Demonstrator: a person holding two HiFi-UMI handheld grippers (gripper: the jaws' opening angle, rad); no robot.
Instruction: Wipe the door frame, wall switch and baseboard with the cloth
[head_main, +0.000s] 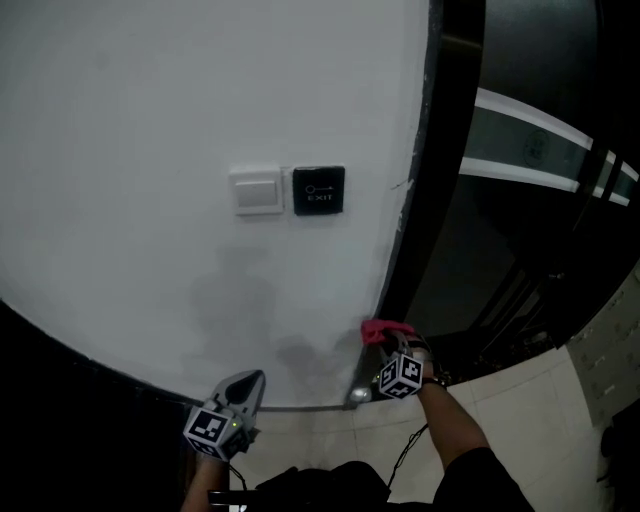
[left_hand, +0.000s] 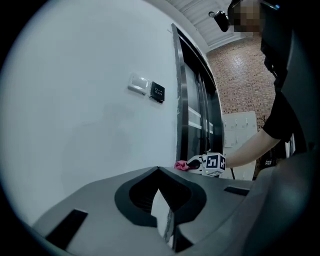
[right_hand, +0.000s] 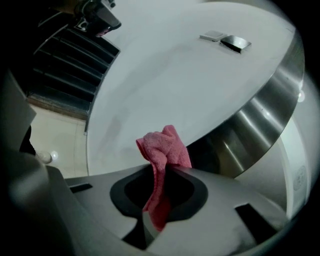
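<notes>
White wall (head_main: 200, 110) across most of the head view, plain and smooth. At its right edge, top to bottom, the dark door frame (head_main: 418, 220), shown as a shiny curved metal band in the right gripper view. Pale tiled floor (head_main: 525, 405) below and to the right of the frame.

Bare forearm (head_main: 455, 425) reaching up from the lower edge toward the foot of the frame, behind the right tongs (head_main: 395, 352). Left tongs (head_main: 243, 388) lower and further left, well apart from the right pair, pointed at bare wall near the floor line. Closed to a single point in the head view, with only a thin pale sliver between the two halves in the left gripper view. Nothing gripped there.

White wall switch (head_main: 258, 191) about mid-height on the wall. Just beside it on the right, a black plate marked EXIT (head_main: 319, 190). Both well above the two pairs of tongs and untouched.

Pink cloth (head_main: 385, 331) clamped in the right tongs, pinched tight between both halves. Bunched into a soft knot past the tips, with a narrow tail trailing back through the gap. Knot set right at the corner between wall and door frame, low down near the floor. Actual contact with the frame impossible to tell.
</notes>
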